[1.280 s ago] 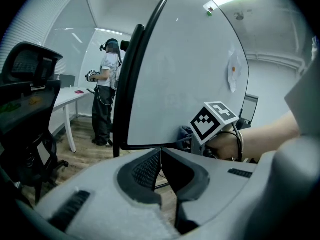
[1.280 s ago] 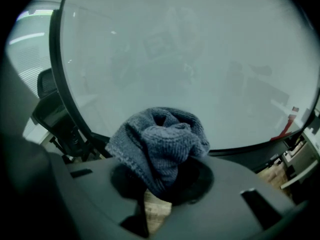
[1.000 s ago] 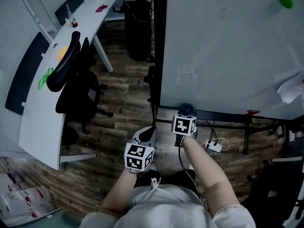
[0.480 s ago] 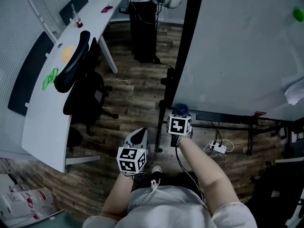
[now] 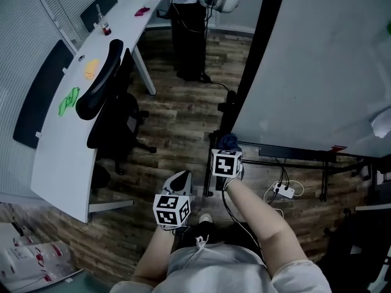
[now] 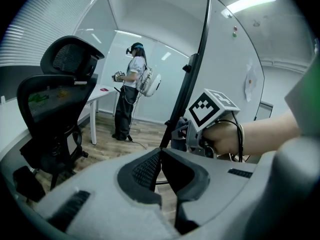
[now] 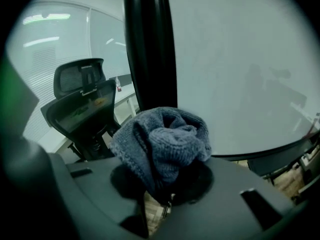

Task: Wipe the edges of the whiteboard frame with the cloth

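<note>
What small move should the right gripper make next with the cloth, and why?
Probably press the cloth onto the black frame and slide it up that edge. The right gripper has its jaws shut on the cloth, by the lower end of the whiteboard's left edge, and the edge runs on above it. Whether they touch, I cannot tell.

Wooden plank floor (image 5: pixel 177 118) with a long white curved bench (image 5: pixel 61 157) down the left of the frame.

On the bench, from its middle toward the upper left, lie a green item (image 5: pixel 68 100), a yellow item (image 5: pixel 91 69), a small bottle (image 5: pixel 104 25) standing upright and a pink item (image 5: pixel 142 10). On the floor stand a black office chair (image 5: pixel 107 99) just beside the bench, the whiteboard stand (image 5: pixel 293 152) at right, and a person at top centre; a white power strip (image 5: pixel 285 191) with cables lies at lower right.
</note>
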Demonstrator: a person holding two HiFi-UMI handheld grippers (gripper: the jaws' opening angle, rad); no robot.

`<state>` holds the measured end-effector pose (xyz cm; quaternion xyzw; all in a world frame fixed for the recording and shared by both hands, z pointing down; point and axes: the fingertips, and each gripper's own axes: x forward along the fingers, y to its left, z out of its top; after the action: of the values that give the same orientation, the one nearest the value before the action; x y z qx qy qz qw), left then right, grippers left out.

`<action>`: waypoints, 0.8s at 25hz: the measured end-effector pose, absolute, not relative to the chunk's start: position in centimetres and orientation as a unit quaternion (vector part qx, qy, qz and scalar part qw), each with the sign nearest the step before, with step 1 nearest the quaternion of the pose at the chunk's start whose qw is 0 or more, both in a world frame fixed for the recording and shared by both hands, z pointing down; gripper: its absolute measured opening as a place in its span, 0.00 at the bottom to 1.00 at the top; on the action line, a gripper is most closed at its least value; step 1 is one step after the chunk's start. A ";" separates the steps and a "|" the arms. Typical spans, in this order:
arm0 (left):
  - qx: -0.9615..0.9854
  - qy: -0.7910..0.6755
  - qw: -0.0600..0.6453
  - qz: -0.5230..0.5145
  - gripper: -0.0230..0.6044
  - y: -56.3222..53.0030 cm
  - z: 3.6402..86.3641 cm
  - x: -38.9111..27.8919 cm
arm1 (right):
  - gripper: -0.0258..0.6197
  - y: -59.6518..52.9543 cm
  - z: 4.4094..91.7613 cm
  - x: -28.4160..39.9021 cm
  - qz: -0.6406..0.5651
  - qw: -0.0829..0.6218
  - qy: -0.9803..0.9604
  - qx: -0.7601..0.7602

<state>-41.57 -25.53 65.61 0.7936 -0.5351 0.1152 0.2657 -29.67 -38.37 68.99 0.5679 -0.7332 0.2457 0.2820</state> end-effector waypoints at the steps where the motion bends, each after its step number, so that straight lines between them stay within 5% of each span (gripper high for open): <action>1: 0.793 -0.537 0.266 0.113 0.07 -25.6 65.5 -41.6 | 0.16 -38.2 68.7 -29.8 0.249 0.274 -0.735 0.568; 10: 0.817 -0.519 0.233 0.098 0.07 -25.5 62.4 -36.6 | 0.16 -34.3 65.1 -26.0 0.267 0.181 -0.774 0.544; 20: 0.856 -0.480 0.173 0.085 0.07 -25.5 56.1 -26.9 | 0.16 -30.9 57.8 -15.7 0.178 0.165 -0.812 0.531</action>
<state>-26.93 -25.47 56.10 0.8556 -0.4802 0.0849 0.1735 -15.69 -30.88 57.84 0.5311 -0.8117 0.1784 0.1651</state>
